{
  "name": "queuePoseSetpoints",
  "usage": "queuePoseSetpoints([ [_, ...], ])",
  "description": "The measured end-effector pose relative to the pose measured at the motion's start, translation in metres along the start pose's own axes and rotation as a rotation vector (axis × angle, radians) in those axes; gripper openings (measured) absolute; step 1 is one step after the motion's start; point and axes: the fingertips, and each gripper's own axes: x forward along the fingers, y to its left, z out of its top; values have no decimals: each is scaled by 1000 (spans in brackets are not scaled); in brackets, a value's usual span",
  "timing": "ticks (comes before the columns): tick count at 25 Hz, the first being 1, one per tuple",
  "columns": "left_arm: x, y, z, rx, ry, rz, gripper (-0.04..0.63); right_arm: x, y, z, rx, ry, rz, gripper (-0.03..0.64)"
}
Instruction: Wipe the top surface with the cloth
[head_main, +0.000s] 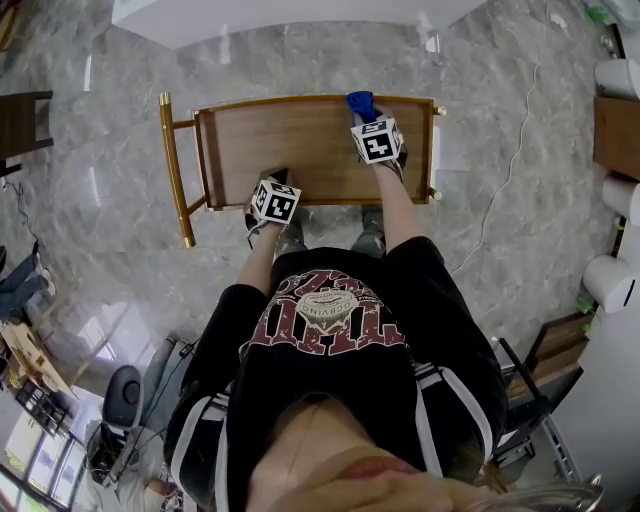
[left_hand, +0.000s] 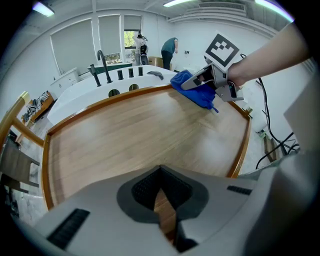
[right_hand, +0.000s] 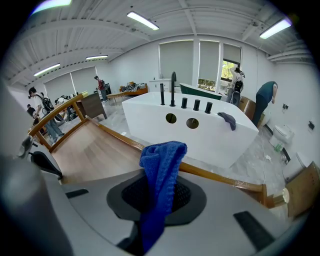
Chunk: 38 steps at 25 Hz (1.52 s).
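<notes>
Top surface (head_main: 300, 150): railed wooden cart top, long axis running left to right across the person.
Left gripper (left_hand: 161, 197): at the near edge, jaws all but closed on nothing, a sliver of wood between them; likely parked clear of the wiping.
Right gripper (right_hand: 159, 197): far right corner, jaws clamped on the cloth.
Cloth (right_hand: 162, 160): blue, bunched, lying lengthwise along the jaws, free end toward the far rail; apparently set for a stroke.

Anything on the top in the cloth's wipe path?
Nothing visible. The wooden top is bare; the right gripper holds the cloth at its far right corner, and the left gripper sits at the near edge.
</notes>
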Motion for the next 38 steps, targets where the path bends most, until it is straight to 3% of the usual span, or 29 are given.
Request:
queuePoseSetpoints([
  [22,-1,1,-1,3,13,19,46,-30,-84,-40,112,4,-131,60],
  [29,0,1,-1,0,20,21,46,-36,-100,-47,111,15,-151,60],
  [38,3,2,-3,5,23,26,46,-47,-122,-57,94,66,-248,58],
])
